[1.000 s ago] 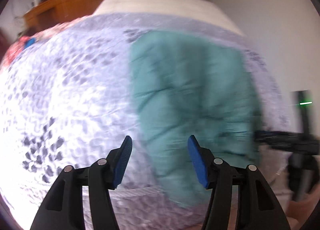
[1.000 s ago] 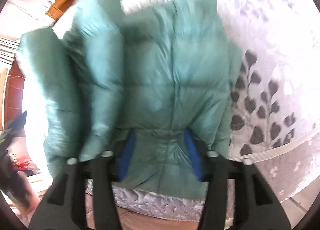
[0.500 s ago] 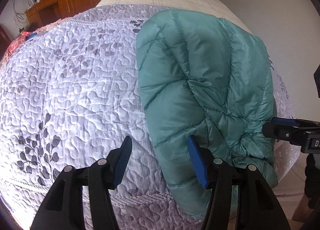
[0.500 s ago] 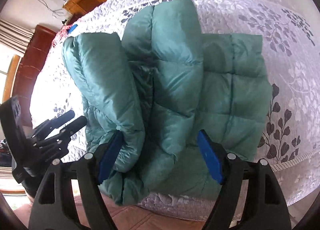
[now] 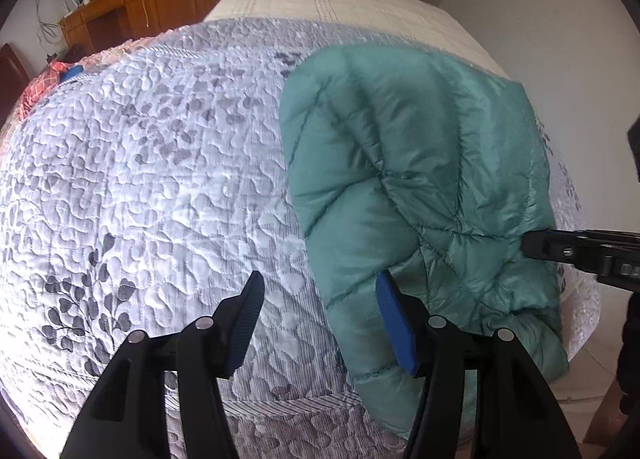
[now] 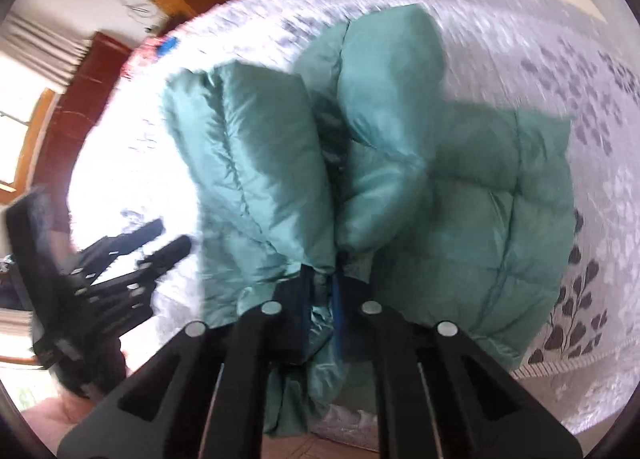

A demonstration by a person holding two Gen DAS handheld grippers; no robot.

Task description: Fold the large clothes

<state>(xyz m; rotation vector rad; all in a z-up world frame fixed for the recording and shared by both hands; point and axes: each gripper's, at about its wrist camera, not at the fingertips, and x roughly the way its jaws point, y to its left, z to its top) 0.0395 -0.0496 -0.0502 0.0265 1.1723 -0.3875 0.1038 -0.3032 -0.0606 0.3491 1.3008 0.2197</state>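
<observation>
Left wrist view: one green puffer jacket, quilted and slightly shiny, lies bunched on the right side of a bed covered with a white quilted bedspread printed with grey leaves. The left tool hangs over the bedspread with its two blue-padded fingers spread wide and holding nothing; the right-hand one sits just beside the jacket's near edge. At the far right the black right tool reaches into the jacket's edge. A wooden desk stands beyond the bed.

Right wrist view, blurred: only here does the jacket show two puffy rolled parts side by side over a flatter quilted panel. The right tool has its two fingers nearly together, clamping jacket fabric at the near edge. The left tool shows at left, parted.
</observation>
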